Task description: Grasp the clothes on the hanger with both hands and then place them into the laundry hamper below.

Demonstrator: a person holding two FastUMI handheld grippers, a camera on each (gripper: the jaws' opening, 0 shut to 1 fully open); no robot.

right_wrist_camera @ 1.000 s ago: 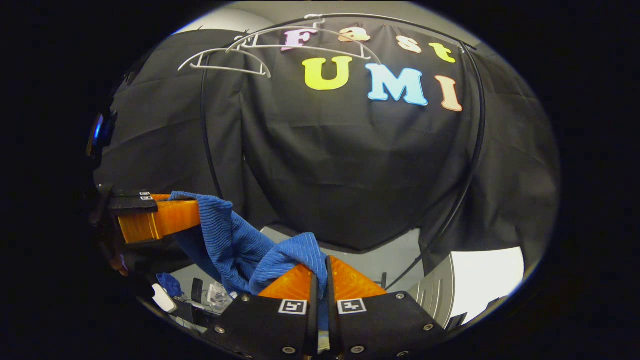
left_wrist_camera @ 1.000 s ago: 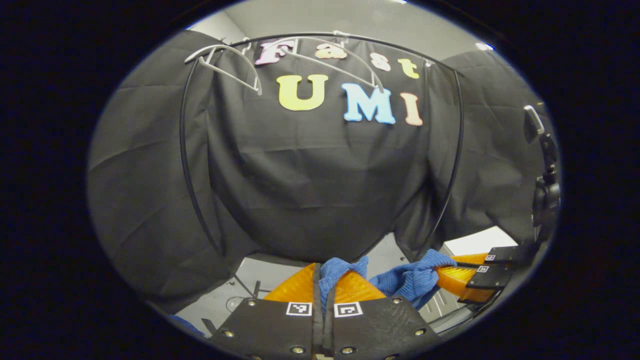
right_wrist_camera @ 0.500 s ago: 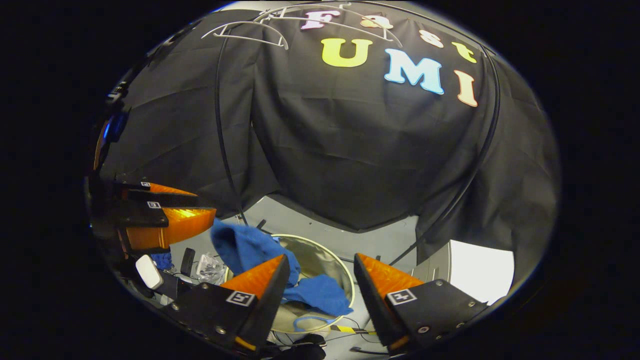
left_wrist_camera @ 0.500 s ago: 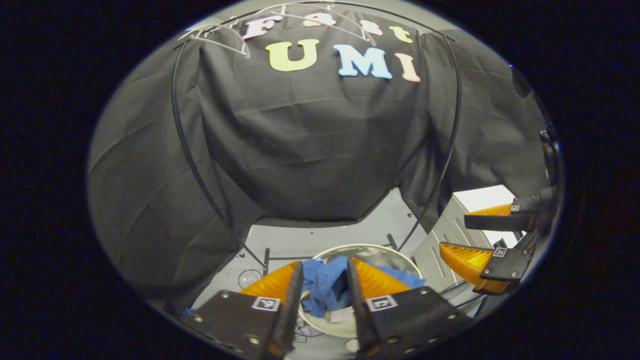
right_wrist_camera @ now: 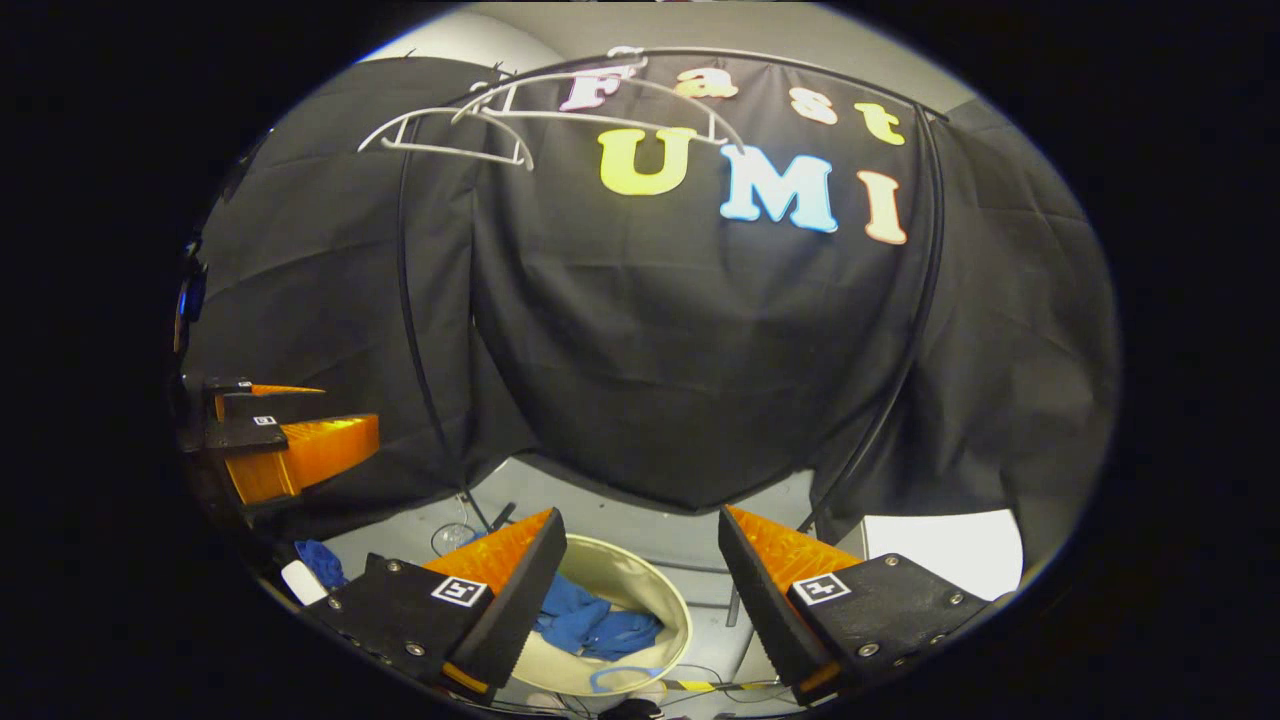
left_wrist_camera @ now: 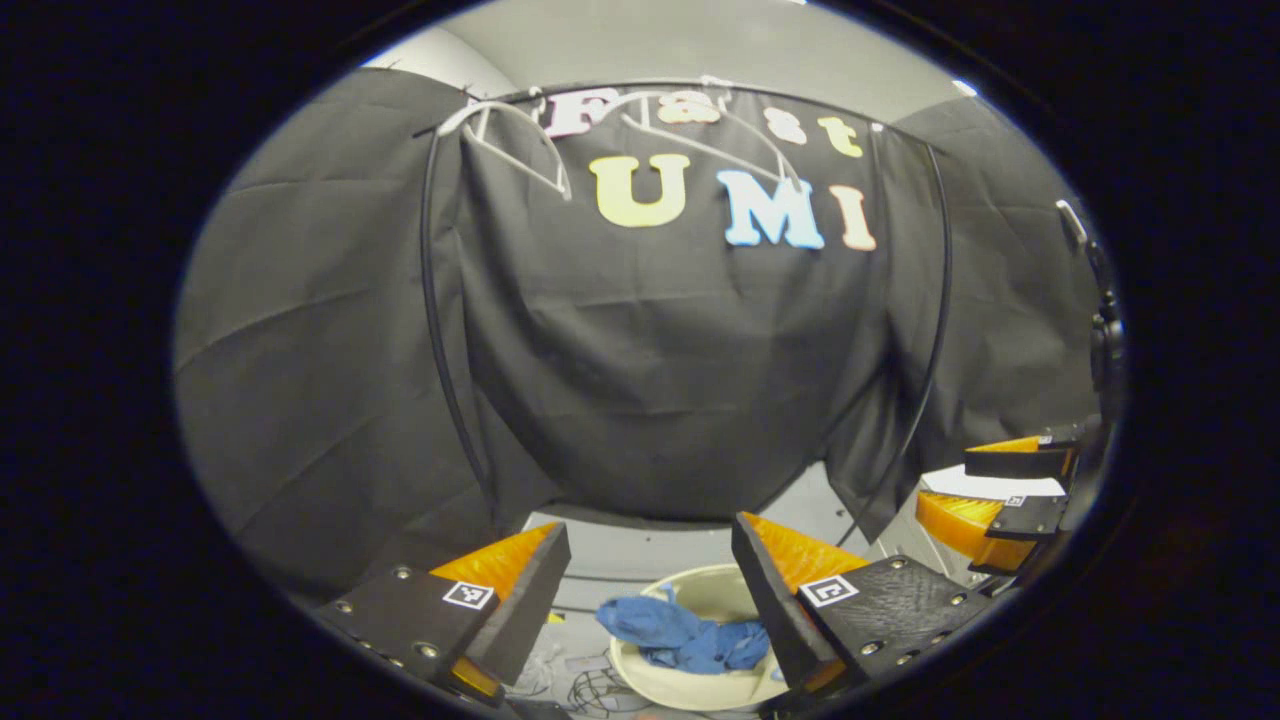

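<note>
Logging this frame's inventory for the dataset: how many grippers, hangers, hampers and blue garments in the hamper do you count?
Grippers: 2, the left gripper and the right gripper, both open.
White hangers on the rail: 2, both bare.
Laundry hamper: 1.
Blue garment in the hamper: 1.
Total: 6.
</note>
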